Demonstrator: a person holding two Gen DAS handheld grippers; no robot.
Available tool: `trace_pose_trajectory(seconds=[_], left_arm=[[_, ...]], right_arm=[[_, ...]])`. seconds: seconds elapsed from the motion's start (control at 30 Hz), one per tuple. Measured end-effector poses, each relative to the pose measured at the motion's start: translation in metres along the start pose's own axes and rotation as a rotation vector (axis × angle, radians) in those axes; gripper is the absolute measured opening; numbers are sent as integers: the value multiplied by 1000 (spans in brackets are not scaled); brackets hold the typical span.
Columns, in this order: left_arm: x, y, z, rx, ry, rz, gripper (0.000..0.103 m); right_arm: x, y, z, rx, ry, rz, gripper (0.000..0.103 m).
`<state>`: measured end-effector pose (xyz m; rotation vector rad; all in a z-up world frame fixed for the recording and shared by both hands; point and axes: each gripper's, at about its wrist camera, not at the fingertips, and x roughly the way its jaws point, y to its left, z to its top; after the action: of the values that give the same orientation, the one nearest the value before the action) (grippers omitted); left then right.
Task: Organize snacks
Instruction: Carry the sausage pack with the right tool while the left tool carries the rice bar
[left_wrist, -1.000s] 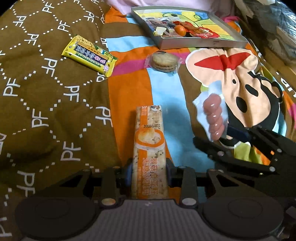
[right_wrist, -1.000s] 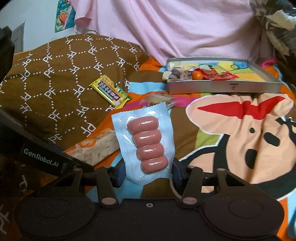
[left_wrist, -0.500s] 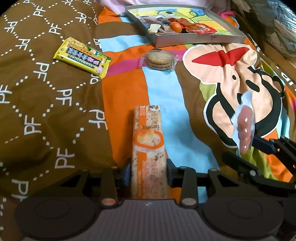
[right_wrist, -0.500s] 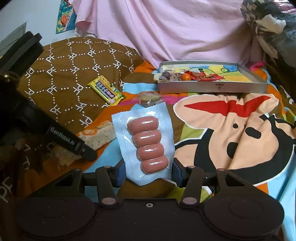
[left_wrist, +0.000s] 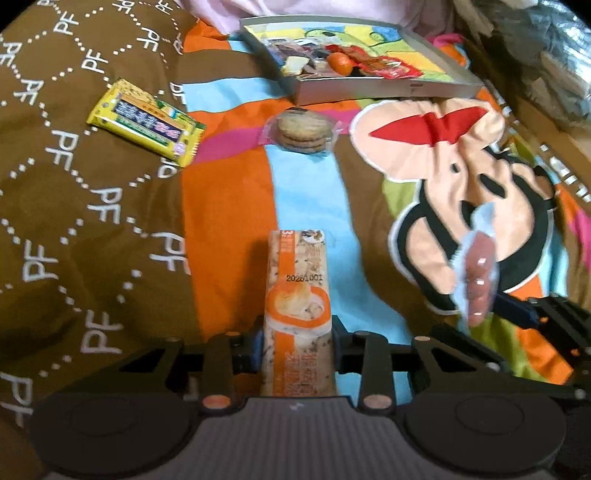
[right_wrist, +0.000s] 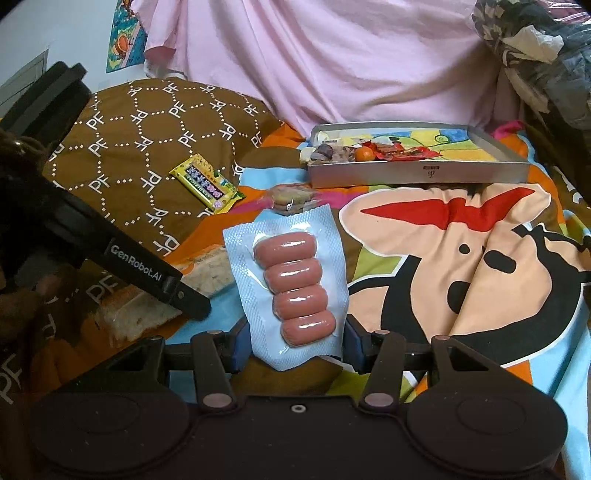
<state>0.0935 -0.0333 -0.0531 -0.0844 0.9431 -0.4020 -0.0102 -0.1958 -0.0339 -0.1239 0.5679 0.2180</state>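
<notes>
"20261001" printed in black on orange snack bar (left_wrist: 297, 306), with "3" at its far end. "GenRobot.AI" in white on black gripper finger (right_wrist: 144, 266), at nine o'clock. "PF" repeated in white over brown blanket (left_wrist: 74, 229). Yellow packet (left_wrist: 146, 122) lettering unreadable.

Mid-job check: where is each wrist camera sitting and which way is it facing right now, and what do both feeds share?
Left wrist: on the left gripper, looking down along its fingers at the orange snack bar it grips; right gripper shows at right.
Right wrist: on the right gripper, facing the tray, gripping the sausage pack; left gripper's arm at left.
Shared: tray, yellow bar, cookie pack, both held snacks.
</notes>
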Motion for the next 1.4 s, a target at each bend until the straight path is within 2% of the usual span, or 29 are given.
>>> trace_pose_trajectory(seconds=[0.27, 0.4, 0.53, 0.7, 0.93, 1.17, 1.4], left_arm=[[-9, -8, -4, -38, -66, -86, 37], [-18, -13, -1, -49, -140, -90, 37], [-25, -18, 12, -63, -203, -52, 37], [-21, -24, 53, -36, -261, -4, 37], [-4, -29, 138, -8, -351, 36, 37], [18, -26, 207, 27, -418, 67, 37], [48, -20, 242, 31, -422, 105, 37]], right_arm=[[-8, -12, 3, 34, -23, -45, 52], [-11, -21, 11, 52, -57, -56, 52], [-7, -33, 24, 76, -95, -64, 52], [12, -55, 55, 84, -134, -54, 52], [50, -93, 120, 59, -209, -77, 52], [94, -127, 174, 3, -274, -142, 52], [146, -158, 203, 75, -226, -187, 53]])
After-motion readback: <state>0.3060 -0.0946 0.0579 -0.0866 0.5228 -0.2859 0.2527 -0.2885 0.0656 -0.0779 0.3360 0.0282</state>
